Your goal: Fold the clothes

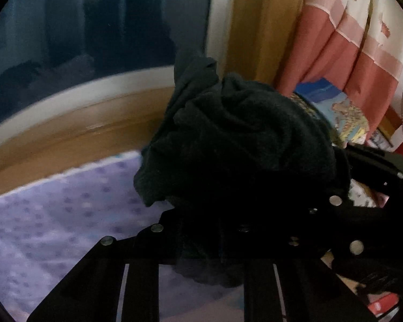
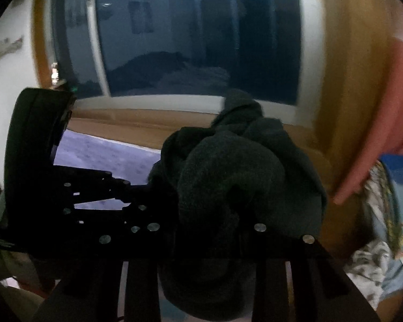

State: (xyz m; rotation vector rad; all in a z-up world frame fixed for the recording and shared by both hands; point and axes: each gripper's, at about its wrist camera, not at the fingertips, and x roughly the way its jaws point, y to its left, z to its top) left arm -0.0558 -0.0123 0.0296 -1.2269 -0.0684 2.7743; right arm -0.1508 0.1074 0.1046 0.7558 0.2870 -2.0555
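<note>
A dark, fuzzy garment [image 1: 228, 139] hangs bunched up in front of the left wrist camera, lifted above the bed. My left gripper [image 1: 228, 212] is shut on it, and the cloth hides the fingertips. In the right wrist view the same dark garment [image 2: 241, 171] bulges up between the fingers of my right gripper [image 2: 209, 217], which is also shut on it. The left gripper [image 2: 67, 193] shows as a black body close by at the left of that view, reaching into the same bundle.
Below lies a purple dotted bedsheet [image 1: 53, 214]. Behind it run a brown wooden ledge [image 1: 80, 134] and a dark window [image 2: 188, 40]. Pink and cream curtains [image 1: 349, 53] hang at the right, above colourful printed fabrics [image 1: 344, 118].
</note>
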